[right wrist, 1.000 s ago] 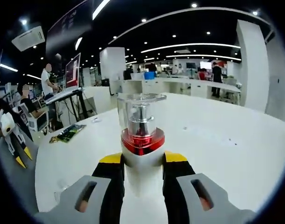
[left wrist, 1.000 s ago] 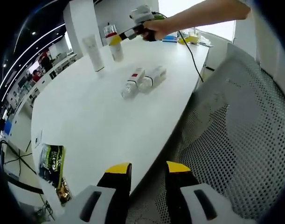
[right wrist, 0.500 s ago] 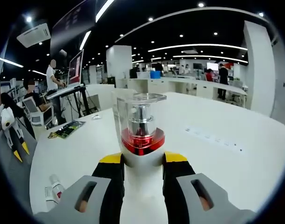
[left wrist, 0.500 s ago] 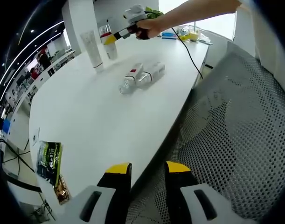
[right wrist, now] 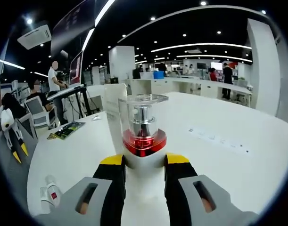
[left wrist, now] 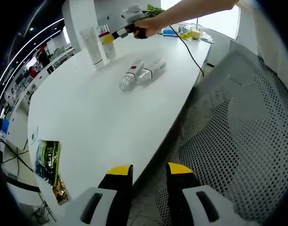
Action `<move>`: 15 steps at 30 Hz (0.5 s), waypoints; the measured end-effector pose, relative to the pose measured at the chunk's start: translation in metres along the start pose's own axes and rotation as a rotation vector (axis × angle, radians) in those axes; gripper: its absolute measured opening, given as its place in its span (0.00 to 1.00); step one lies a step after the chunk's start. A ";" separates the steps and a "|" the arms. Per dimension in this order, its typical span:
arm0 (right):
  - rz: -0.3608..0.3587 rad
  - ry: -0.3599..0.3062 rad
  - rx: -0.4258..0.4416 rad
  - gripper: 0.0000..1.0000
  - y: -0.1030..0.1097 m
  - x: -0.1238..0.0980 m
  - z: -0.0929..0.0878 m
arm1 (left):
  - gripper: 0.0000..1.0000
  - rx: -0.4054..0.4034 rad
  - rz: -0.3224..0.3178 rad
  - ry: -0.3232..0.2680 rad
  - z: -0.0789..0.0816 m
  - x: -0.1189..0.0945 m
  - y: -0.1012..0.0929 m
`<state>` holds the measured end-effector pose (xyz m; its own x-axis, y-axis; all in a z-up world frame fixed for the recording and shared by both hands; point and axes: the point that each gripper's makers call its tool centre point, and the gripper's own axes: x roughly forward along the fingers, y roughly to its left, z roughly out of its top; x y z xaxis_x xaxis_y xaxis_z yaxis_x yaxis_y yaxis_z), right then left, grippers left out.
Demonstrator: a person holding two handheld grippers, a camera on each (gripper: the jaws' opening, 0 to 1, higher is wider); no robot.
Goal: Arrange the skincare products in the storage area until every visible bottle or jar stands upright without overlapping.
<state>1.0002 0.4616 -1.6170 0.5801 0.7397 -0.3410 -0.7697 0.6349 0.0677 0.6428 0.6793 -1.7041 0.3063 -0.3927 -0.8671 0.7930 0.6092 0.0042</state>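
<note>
While clamped, pump bottle [right wrist: 144, 141] stands upright, cap up.

The left tongs [left wrist: 149, 175] had two black jaws with yellow tips, each rising from a pale grey housing with a dark oval slot. The right tongs [right wrist: 144, 165] were built alike: black jaws, yellow caps, grey housings with oval slots. In the left gripper view the right tongs [left wrist: 107, 39] showed a yellow tip, a black and red body and a white top, with a thin black cable [left wrist: 191, 52] trailing from them. The arm [left wrist: 191, 13] was bare.
</note>
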 end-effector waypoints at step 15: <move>0.026 -0.018 -0.024 0.28 -0.010 0.012 -0.007 | 0.29 -0.007 0.000 0.007 -0.001 0.001 0.000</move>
<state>1.0128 0.4627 -1.6287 0.5644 0.7598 -0.3227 -0.7905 0.6101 0.0541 0.6423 0.6800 -1.7055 0.3027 -0.3881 -0.8705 0.7895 0.6137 0.0010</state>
